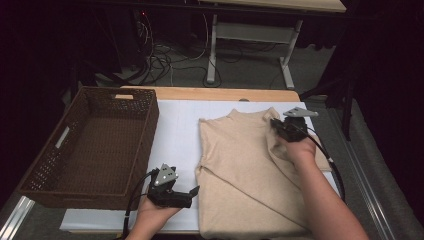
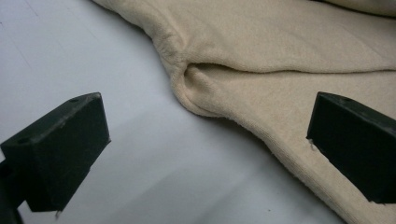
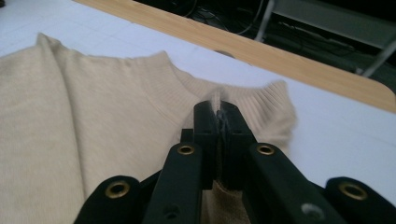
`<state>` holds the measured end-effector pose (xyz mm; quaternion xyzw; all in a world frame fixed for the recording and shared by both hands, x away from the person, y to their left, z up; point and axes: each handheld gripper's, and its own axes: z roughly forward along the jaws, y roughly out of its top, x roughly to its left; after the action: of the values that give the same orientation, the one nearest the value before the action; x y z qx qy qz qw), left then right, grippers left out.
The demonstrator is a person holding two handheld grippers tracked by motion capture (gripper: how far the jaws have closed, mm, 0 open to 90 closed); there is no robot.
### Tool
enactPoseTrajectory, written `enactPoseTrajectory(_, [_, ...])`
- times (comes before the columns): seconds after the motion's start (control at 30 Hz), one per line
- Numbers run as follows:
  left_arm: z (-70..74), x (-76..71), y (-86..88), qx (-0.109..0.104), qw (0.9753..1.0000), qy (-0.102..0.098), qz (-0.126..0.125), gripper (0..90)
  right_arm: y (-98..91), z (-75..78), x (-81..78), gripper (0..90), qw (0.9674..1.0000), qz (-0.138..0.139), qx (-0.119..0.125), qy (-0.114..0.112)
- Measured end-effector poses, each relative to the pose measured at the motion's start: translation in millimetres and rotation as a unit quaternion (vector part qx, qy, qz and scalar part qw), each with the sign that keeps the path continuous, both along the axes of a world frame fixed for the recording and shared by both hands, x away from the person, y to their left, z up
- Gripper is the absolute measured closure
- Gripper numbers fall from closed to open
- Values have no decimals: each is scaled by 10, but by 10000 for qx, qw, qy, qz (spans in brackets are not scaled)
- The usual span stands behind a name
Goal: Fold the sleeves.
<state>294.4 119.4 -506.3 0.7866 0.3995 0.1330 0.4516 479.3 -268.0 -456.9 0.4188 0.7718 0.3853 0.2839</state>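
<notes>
Nearest, the left tongs (image 1: 192, 191) hover spread just beside the sweater's (image 1: 240, 165) left edge, nothing between the jaws. The beige sweater lies flat on the white-covered counter (image 1: 177, 130), its neck away from the person. Farther off, the right tongs (image 1: 276, 123) are pressed together, apparently pinching a fold near the collar (image 3: 243, 95). A brown basket (image 1: 95, 145) sits at the left.

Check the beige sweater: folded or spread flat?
Partly folded. The sweater lies on the white table cover with its sides turned in, and the right gripper is shut on fabric near the collar.
</notes>
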Motion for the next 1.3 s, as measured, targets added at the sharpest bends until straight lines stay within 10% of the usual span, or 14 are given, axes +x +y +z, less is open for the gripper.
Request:
enactPoseTrajectory(0.27, [-1,5,6,-8,10000,-17,-35,0,416,-313,208,861,9989,274,-108,374])
enactPoseTrajectory(0.43, [-1,4,15,-19,10000,-19,-28,0,312,-202,158,603,9988,269,158,366])
enactPoseTrajectory(0.73, [7,4,-9,-72,9999,-55,-44,0,-357,-24,-162,488,9987,-211,351,299])
enactPoseTrajectory(1.3, [1,8,-70,-100,9999,-100,-82,0,-1629,-427,-799,416,9866,-1367,581,678])
